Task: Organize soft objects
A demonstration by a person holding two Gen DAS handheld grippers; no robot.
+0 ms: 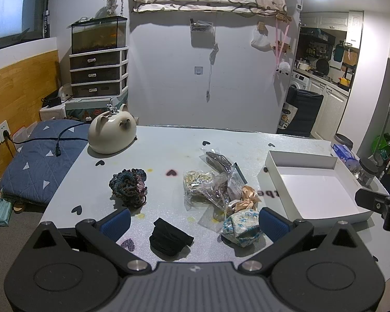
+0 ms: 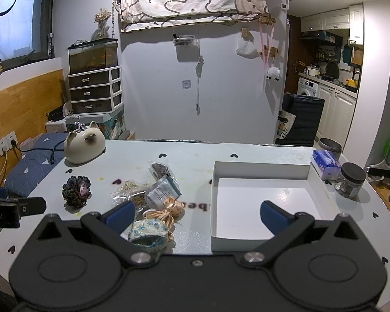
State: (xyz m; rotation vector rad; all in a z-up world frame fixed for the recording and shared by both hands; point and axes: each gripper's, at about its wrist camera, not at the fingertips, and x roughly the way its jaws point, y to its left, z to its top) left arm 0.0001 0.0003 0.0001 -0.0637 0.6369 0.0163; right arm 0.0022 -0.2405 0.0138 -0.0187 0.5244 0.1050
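**Soft Accessories Lie Scattered Beside a White Box**

On a pale grey tabletop point(image 1: 169, 153), the soft things sit loose; a black folded fabric band point(image 1: 170, 236) lies nearest the left gripper point(image 1: 193, 222), between its blue-padded fingers point(image 1: 116, 222), which stand wide apart and hold nothing; a blue-and-white floral fabric scrunchie point(image 1: 240, 227) rests just beside the right-hand pad, touching a peach satin scrunchie point(image 1: 244, 199); behind these lies a heap of clear plastic packets point(image 1: 208, 184) of small hair ties; a dark blue-and-purple crocheted scrunchie point(image 1: 128, 186) sits apart to the left; the shallow white cardboard box point(image 2: 260, 169) stands to the right of the pile, nothing visible inside it; the right gripper point(image 2: 196, 214) hovers over the box's near edge, fingers spread and holding nothing, its left pad near the floral scrunchie; farther back sit a cream ceramic cat figure point(image 2: 84, 147), a blue tissue pack point(image 2: 326, 163) and a black-lidded glass jar point(image 2: 351, 180).
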